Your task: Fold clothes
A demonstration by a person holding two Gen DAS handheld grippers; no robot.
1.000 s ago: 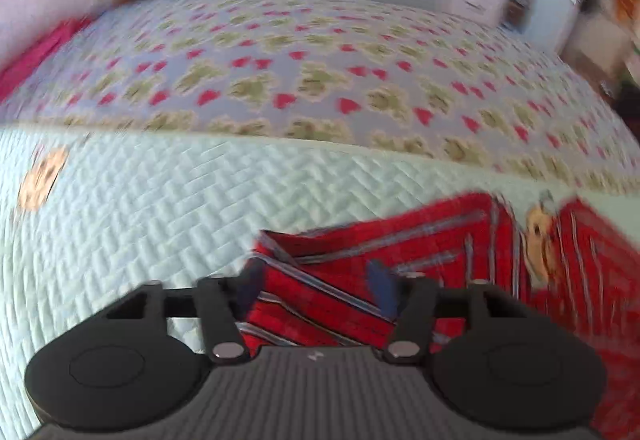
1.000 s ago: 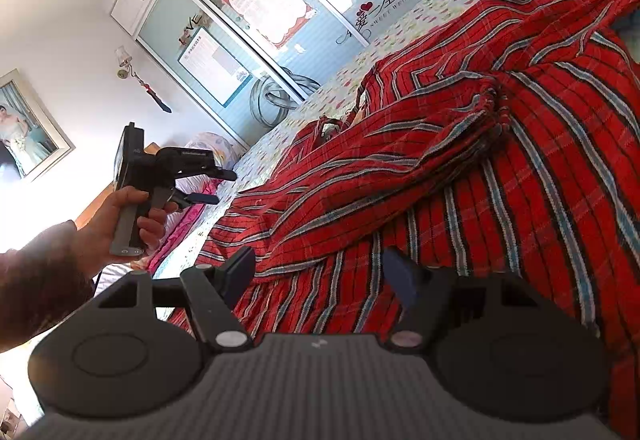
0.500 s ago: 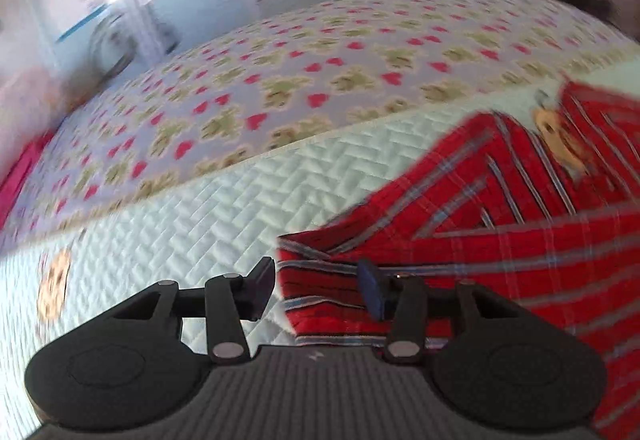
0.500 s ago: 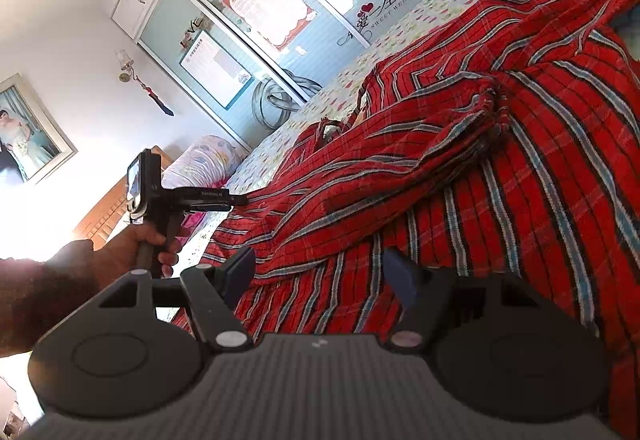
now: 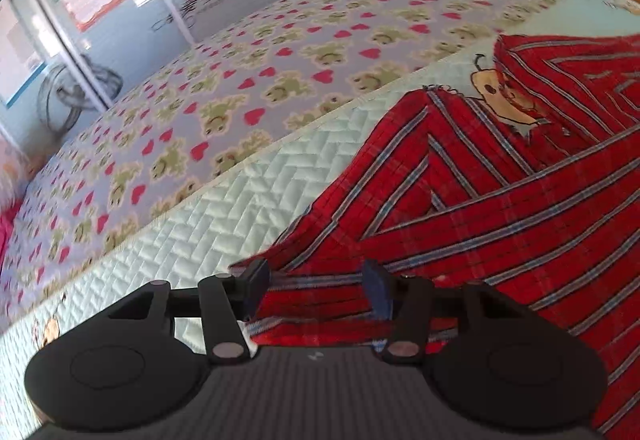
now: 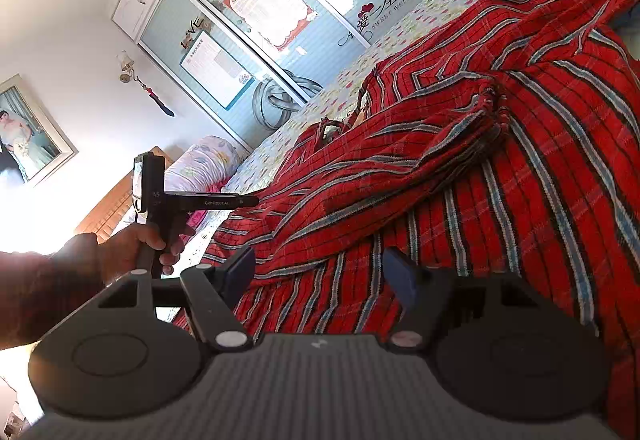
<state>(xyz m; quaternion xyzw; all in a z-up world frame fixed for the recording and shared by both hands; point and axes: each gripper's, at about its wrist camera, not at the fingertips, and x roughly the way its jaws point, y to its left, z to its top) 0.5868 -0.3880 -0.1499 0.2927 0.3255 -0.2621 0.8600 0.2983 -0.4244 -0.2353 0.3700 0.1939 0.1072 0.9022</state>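
Room: a bedroom; a wardrobe with sliding glass doors [image 6: 280,24] stands behind the bed [image 5: 168,248], which wears a pale quilted cover and, further back, a sheet printed with frogs and hearts.
Garment: the red plaid shirt [image 5: 500,208] lies spread and rumpled over the quilt, not yet folded into any tidy shape. Its long axis runs from my left side across to my right.
Left hand-held gripper [image 5: 316,282]: my jaws stand apart and have just been opening wider; the near corner of the shirt's edge lies between the pads, and I see neither pad pressing on it. The quilt is bare just to the left of that corner.
Right hand-held gripper [image 6: 320,272]: jaws apart, hovering low over the broad striped body of the shirt, holding nothing.
Direction: from my left gripper the cloth stretches ahead and to the right; from my right gripper it fills everything in front.
Nearer hand: my left, since it sits right at the corner.
Next, as I judge: close on that corner and carry it across towards my right side.
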